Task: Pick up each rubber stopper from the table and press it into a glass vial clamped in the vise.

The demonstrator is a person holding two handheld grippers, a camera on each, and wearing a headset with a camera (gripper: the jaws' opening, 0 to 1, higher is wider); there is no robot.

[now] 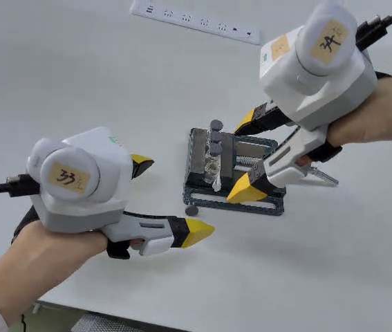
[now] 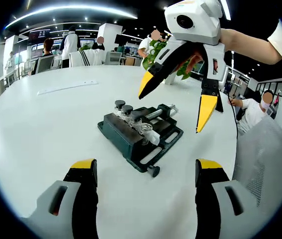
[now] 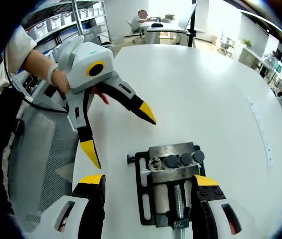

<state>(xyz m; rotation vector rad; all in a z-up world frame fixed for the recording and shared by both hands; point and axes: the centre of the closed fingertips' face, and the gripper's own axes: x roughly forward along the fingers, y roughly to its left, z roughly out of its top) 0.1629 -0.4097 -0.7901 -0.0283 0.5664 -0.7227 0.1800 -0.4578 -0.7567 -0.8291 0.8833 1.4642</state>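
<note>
**Left gripper [image 1: 171, 198] and right gripper [image 1: 245, 155] both spread wide at the vise [image 1: 197, 181]**

From the head view I read the left gripper at 8 o'clock of the vise. Its jaws are apart and carry nothing, and its tips stop short of the base with bare table [image 1: 113, 83] between. The right gripper hangs over the vise from 2 o'clock, its jaws likewise apart and empty. In its own view its two yellow tips straddle the screw end of the vise.

For room, white tabletop lies open from 9 round to 12 o'clock, out to a power strip [image 1: 196, 19] well apart from the work. At 6 to 7 o'clock the table's near edge runs close below the left gripper. In the gripper views a grey mesh chair back [image 2: 265, 159] stands just past that edge.

The vise is dark, on a flat slotted base, with its screw pointing to 3 o'clock. A small dark knob [image 1: 191, 209] sticks out at the 7 o'clock corner. A row of glass vials [image 1: 213, 166] stands clamped upright in its jaws. Three wear dark grey rubber stoppers [image 3: 184, 159]. The open vial [image 3: 155, 163], at the end nearest the knob, shows a bare clear mouth.
</note>
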